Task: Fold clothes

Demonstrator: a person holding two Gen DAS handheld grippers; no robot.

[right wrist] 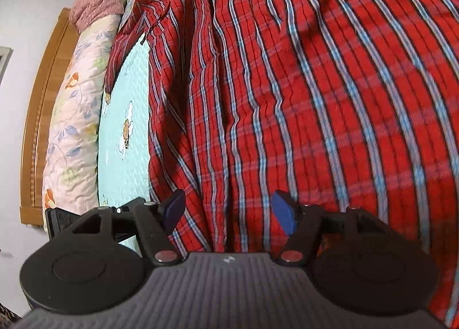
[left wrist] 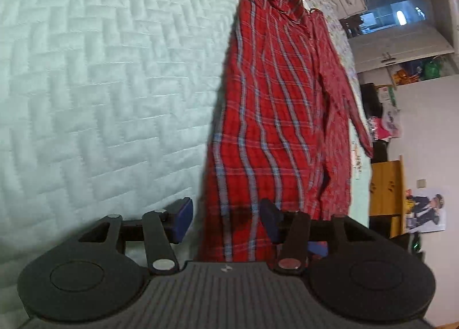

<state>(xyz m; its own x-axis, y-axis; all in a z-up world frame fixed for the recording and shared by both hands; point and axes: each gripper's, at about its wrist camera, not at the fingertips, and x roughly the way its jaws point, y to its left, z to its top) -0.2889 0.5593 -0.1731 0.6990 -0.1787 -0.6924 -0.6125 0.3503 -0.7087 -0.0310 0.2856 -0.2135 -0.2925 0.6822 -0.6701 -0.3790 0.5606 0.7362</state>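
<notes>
Red plaid shirt (left wrist: 272, 116) lies lengthwise on quilted bedspread (left wrist: 100, 85), running away from both cameras; floral pillow (right wrist: 71, 116) beside it. Left gripper (left wrist: 226, 221) and right gripper (right wrist: 229, 211) gape above cloth, gripping nothing.

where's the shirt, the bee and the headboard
shirt (right wrist: 287, 99): right wrist view, on the striped body cloth
bee (right wrist: 126, 129): right wrist view, on its embroidered body
headboard (right wrist: 38, 116): right wrist view, on the wooden rail

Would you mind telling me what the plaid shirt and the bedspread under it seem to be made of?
The shirt looks like thin woven cloth, probably cotton: matte, crinkled, with plaid stripes. The bedspread looks like soft quilted fabric, pale green with a slight sheen, stitched in a herringbone pattern.
</notes>
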